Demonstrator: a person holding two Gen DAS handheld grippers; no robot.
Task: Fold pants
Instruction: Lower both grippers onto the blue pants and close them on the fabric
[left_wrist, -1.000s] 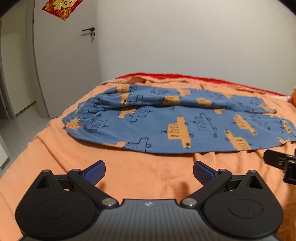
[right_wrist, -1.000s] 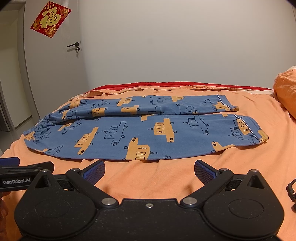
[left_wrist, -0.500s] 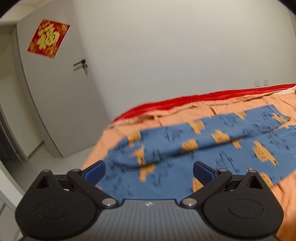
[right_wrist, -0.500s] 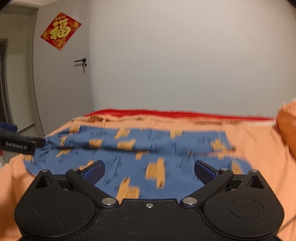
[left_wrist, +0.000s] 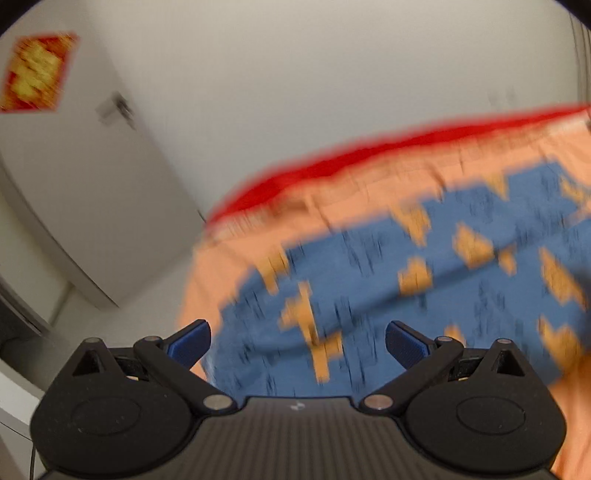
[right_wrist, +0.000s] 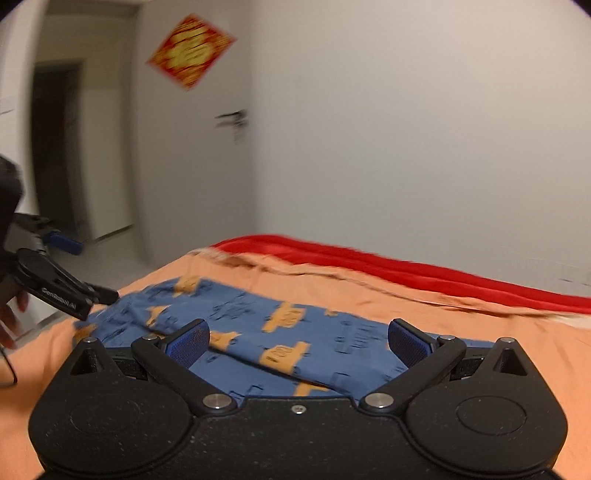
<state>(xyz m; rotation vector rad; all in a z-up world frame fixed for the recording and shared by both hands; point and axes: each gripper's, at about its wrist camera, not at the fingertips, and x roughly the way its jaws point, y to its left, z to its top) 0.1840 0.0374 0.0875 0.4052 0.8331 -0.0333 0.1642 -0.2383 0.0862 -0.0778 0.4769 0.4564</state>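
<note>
Blue pants (left_wrist: 424, 266) with orange car prints lie flat on the orange bedspread (left_wrist: 369, 199); the left wrist view is blurred. My left gripper (left_wrist: 297, 341) is open and empty, hovering over the waist end of the pants. My right gripper (right_wrist: 298, 341) is open and empty, low over the pants (right_wrist: 258, 325). The left gripper also shows at the left edge of the right wrist view (right_wrist: 62, 291), beside the waist end.
A red sheet (right_wrist: 406, 266) runs along the bed's far edge by the white wall. A white door (right_wrist: 192, 166) with a red and gold decoration (right_wrist: 190, 51) stands to the left, and bare floor (left_wrist: 155, 291) lies beside the bed.
Both grippers have moved forward over the pants and swung left, toward the waist end. The pants have not moved. Both grippers stay open.
</note>
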